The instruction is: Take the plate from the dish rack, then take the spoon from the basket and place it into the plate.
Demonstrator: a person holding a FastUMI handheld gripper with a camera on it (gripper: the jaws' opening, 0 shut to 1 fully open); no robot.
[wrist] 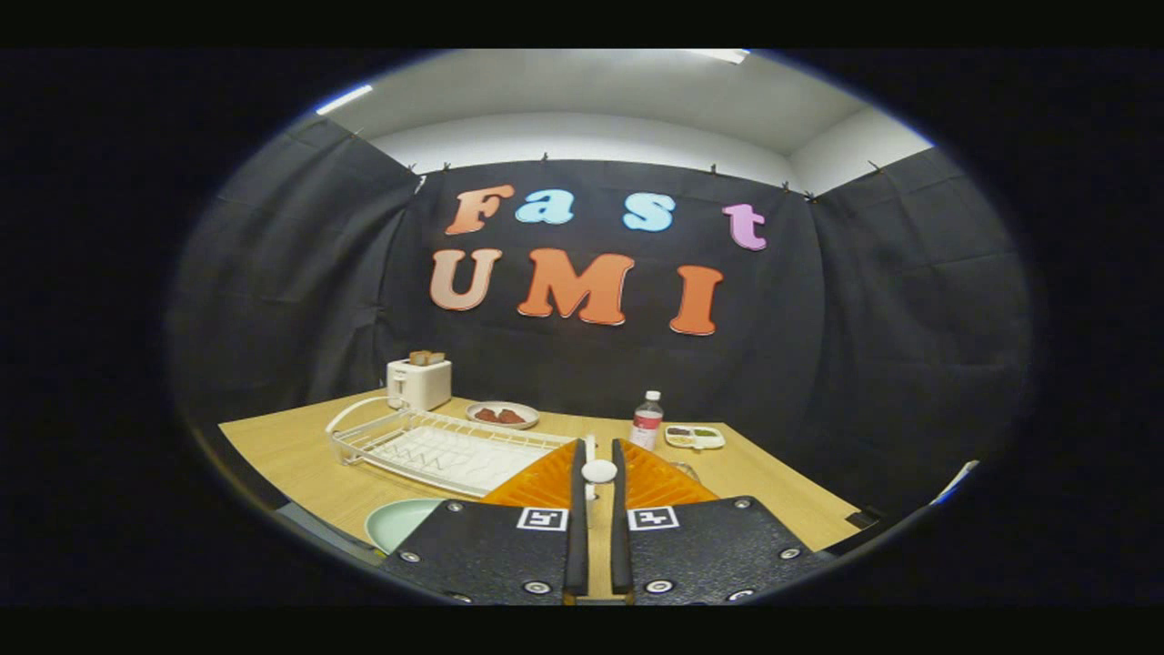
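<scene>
Orange jaws (598,473) clench a white spoon (598,470) beside the green plate (400,523); bottle (647,422) label unreadable.

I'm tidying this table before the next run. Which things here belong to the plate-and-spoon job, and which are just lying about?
Job:
- spoon, white, gripped between the tool's two orange fingers
- green plate, on the table beside the tool
- dish rack, white wire

Lying about:
- toaster
- dish of red food
- water bottle
- small divided tray
</scene>
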